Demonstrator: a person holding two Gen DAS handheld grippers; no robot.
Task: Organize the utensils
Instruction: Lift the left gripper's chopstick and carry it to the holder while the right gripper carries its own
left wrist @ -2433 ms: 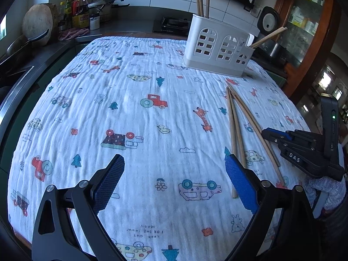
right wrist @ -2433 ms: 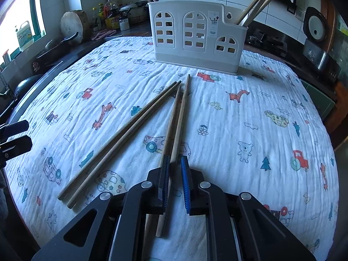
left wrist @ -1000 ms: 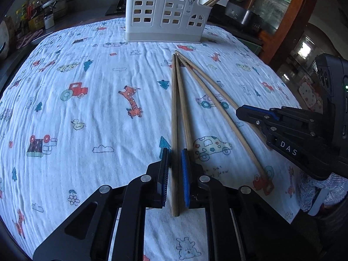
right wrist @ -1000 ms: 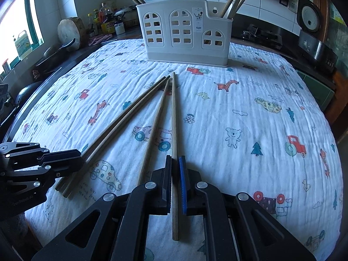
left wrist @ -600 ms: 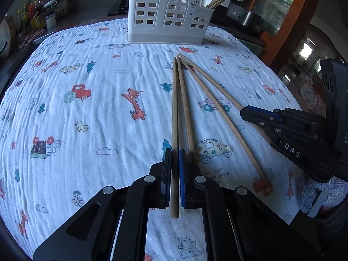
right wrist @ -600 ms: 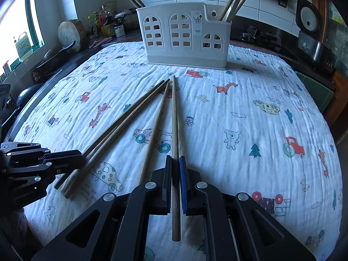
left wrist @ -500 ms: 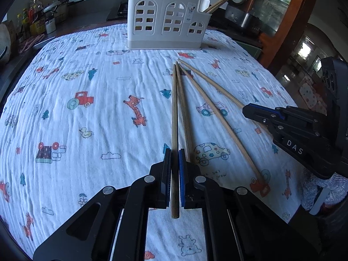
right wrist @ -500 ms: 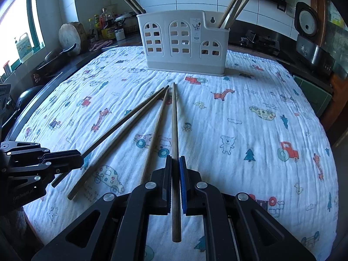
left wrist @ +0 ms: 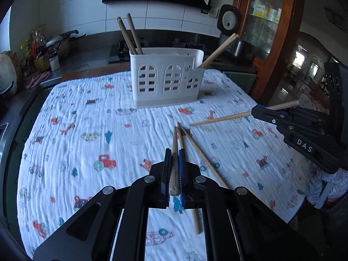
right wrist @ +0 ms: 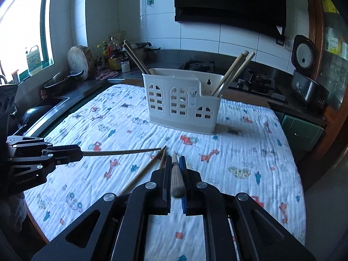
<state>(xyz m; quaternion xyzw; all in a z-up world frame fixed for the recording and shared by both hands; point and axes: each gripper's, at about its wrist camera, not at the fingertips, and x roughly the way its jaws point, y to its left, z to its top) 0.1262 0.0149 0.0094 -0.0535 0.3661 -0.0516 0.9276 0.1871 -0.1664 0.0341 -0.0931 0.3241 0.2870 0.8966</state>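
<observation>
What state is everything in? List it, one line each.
left gripper: shut on left chopstick.
right gripper: shut on right chopstick.
loose chopsticks: two, lying on cloth.
holder: upright.
stored chopsticks: leaning at both ends of holder.

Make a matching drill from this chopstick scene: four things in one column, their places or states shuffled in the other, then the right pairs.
Things
1. left gripper
2. utensil holder
3. two loose chopsticks
4. rice cooker

States
A. lying on the printed cloth
B. on the counter beyond the table
C. shut on a chopstick lifted off the cloth
D. standing upright with chopsticks inside

Pairs: 1-C, 2-D, 3-A, 4-B
</observation>
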